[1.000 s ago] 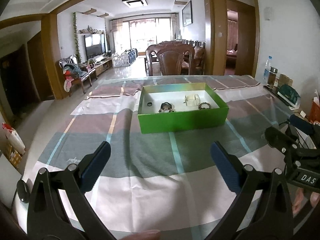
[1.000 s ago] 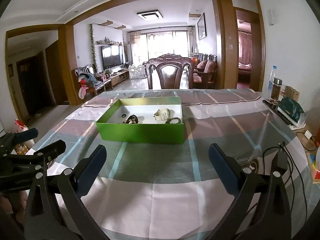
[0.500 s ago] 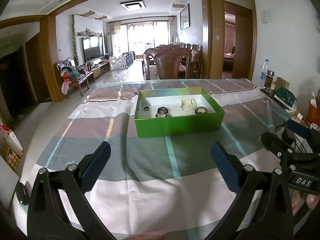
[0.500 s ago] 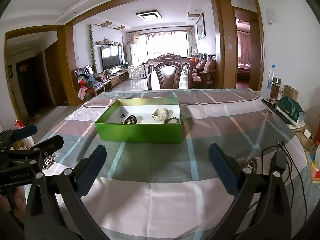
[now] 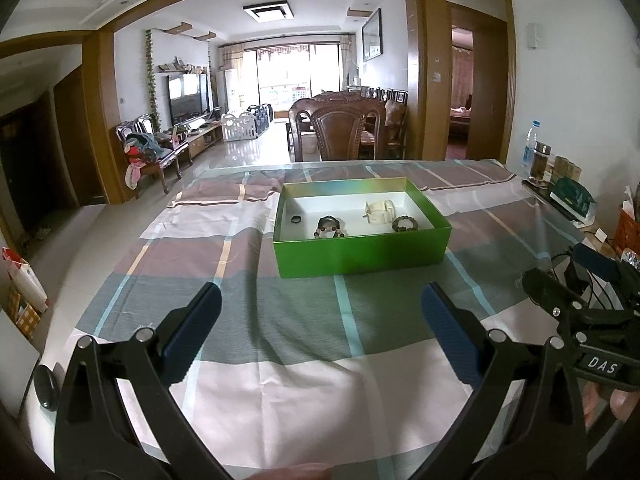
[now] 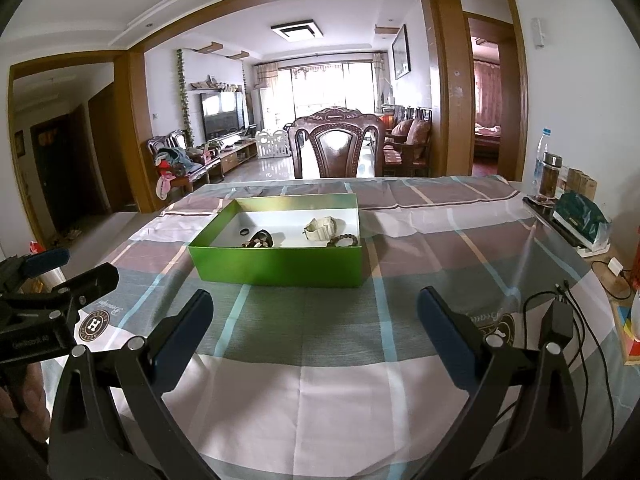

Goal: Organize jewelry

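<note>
A green box [image 5: 362, 254] [image 6: 280, 266] stands on the checked tablecloth in the middle of the table. In it lie a small dark ring [image 5: 295, 219] [image 6: 244, 232], a dark beaded piece [image 5: 329, 228] [image 6: 260, 239], a white watch [image 5: 380, 211] [image 6: 322, 227] and a brown bead bracelet [image 5: 405, 223] [image 6: 343, 240]. My left gripper [image 5: 320, 320] is open and empty, well short of the box. My right gripper [image 6: 312, 320] is open and empty too, also short of the box. Each gripper shows at the edge of the other's view.
Bottles [image 6: 549, 170], a dark green packet [image 6: 580, 220] and a tray stand along the table's right edge. Black cables and a plug [image 6: 560, 320] lie at the near right. A wooden chair [image 5: 344, 132] stands behind the table's far edge.
Both grippers have risen and tilted slightly, so the box sits a little lower in the views. Both stay open and empty. The jewelry has not moved.
</note>
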The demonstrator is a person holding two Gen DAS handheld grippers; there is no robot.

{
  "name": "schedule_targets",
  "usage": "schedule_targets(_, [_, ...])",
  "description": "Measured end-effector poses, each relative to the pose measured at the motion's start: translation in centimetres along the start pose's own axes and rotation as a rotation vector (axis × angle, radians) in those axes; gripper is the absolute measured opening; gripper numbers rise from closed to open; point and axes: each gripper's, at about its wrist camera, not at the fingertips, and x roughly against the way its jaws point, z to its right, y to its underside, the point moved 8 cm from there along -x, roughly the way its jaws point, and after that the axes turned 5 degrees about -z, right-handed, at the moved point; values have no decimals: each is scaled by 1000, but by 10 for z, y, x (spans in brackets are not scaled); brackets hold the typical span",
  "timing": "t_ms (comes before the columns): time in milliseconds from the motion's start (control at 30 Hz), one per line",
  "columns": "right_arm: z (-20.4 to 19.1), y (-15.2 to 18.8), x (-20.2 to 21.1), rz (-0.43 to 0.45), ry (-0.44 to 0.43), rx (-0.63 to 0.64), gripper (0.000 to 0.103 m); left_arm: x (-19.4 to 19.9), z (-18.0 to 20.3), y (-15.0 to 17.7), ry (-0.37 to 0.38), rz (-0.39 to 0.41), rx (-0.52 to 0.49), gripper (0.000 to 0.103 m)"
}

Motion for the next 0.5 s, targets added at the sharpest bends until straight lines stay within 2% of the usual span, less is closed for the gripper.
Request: schedule_targets(500, [3, 1, -2, 1, 1, -4, 100, 2, 2, -1, 2, 2, -11, 99])
